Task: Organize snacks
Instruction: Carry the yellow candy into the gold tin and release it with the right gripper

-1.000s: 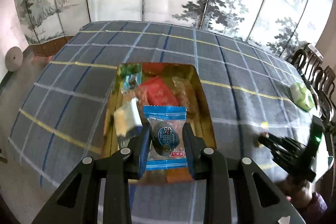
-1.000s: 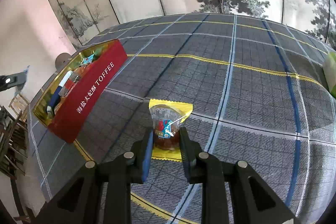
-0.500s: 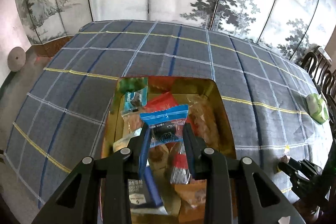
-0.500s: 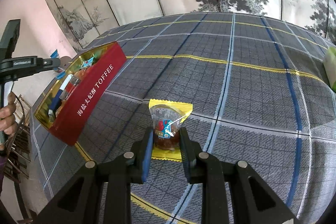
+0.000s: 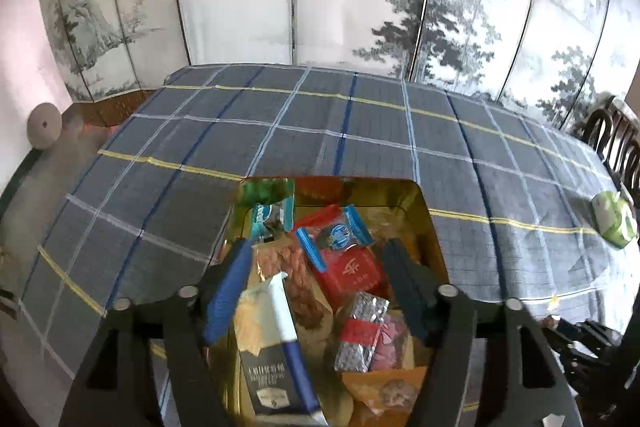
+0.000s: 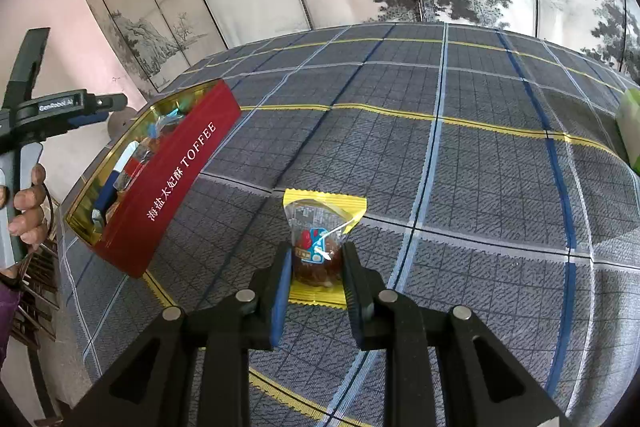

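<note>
The left gripper [image 5: 316, 263] hangs over the gold-lined red toffee tin [image 6: 176, 179] near the counter's left edge, its jaws just opened wide with nothing pinched between them. The blue-ended sweet in a clear wrapper [image 5: 334, 235] lies loose on the red packet [image 5: 352, 273] among the other snacks, just beyond the fingertips, so that drop looks done.

Over to the right gripper [image 6: 316, 269]: narrow, clamped on the yellow-edged clear packet with a brown sweet [image 6: 318, 247], which sits on the blue plaid cloth [image 6: 480, 187] nearer the middle of the counter. The packet's long axis runs straight away from the gripper, in line with the fingers. The tin lies up and to the left of it, long side facing, so the carry should swing leftwards, and this hand already has the goods.
</note>
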Demonstrator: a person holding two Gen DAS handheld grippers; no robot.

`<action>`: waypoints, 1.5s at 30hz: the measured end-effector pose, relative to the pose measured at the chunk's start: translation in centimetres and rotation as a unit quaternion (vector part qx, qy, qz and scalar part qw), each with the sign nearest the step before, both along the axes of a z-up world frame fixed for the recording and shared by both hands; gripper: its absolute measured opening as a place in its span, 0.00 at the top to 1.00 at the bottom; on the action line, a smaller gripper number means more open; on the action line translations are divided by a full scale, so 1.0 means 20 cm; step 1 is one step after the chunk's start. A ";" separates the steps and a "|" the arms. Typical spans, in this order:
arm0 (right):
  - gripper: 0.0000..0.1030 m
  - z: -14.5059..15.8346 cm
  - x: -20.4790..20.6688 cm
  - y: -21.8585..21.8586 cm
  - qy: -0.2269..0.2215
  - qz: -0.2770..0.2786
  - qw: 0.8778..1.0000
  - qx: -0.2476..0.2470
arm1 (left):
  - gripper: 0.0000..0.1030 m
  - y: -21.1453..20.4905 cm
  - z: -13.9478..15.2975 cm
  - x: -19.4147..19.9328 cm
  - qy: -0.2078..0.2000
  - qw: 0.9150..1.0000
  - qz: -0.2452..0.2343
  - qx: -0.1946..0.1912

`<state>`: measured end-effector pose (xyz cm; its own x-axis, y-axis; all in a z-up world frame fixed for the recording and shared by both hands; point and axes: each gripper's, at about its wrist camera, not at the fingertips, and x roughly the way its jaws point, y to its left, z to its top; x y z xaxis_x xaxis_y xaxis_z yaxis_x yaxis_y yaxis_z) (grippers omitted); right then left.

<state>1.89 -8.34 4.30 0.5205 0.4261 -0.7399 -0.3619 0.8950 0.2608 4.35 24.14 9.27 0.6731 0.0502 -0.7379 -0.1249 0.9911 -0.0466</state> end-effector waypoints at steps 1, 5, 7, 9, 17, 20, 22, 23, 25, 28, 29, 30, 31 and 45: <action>0.76 0.00 0.00 0.00 0.000 0.000 1.000 0.000 | 0.26 0.00 0.01 -0.04 -0.007 1.000 0.005 -0.005; 0.76 0.00 0.00 0.00 0.000 0.000 1.000 0.000 | 0.23 0.00 0.05 -0.22 -0.025 1.000 0.019 -0.003; 0.76 0.00 0.00 0.00 -0.001 0.001 1.000 -0.002 | 0.23 0.01 0.05 -0.33 -0.033 0.999 0.030 0.001; 0.76 0.00 -0.01 0.01 -0.002 0.004 1.000 -0.007 | 0.23 0.02 0.04 -0.46 -0.036 0.998 0.055 0.007; 0.76 0.06 -0.03 0.05 0.005 0.014 1.000 0.014 | 0.23 0.06 -0.08 -0.77 0.002 0.995 0.098 0.018; 0.76 0.15 -0.06 0.14 -0.005 0.036 0.999 0.021 | 0.23 0.06 -0.11 -0.83 0.010 0.995 0.095 0.011; 0.76 0.20 -0.07 0.21 -0.013 0.053 0.998 0.023 | 0.23 0.04 -0.13 -0.87 0.014 0.995 0.095 0.021; 0.76 0.23 -0.07 0.26 -0.019 0.065 0.997 0.023 | 0.23 0.03 -0.13 -0.88 0.015 0.995 0.092 0.024; 0.76 0.27 -0.07 0.34 -0.023 0.080 0.996 0.022 | 0.23 0.02 -0.14 -0.90 0.016 0.996 0.087 0.029; 0.76 0.32 -0.06 0.47 -0.023 0.104 0.994 0.026 | 0.22 0.02 -0.14 -0.94 0.011 0.996 0.085 0.037; 0.76 0.33 -0.06 0.51 -0.024 0.111 0.993 0.027 | 0.22 0.02 -0.13 -0.95 0.008 0.996 0.085 0.038; 0.76 0.34 -0.05 0.54 -0.024 0.116 0.993 0.027 | 0.22 0.03 -0.13 -0.95 0.007 0.996 0.085 0.037; 0.76 0.34 -0.04 0.58 -0.022 0.122 0.992 0.026 | 0.22 0.04 -0.12 -0.96 0.006 0.996 0.086 0.036; 0.76 0.28 0.10 0.88 -0.001 0.142 0.990 -0.011 | 0.22 0.09 -0.13 -1.00 0.003 0.996 0.085 0.031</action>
<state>3.86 9.17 9.96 0.3830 0.5399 -0.7496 -0.6010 0.7619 0.2416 -15.63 26.03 6.68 0.6466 0.2090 -0.7337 -0.2915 0.9564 0.0156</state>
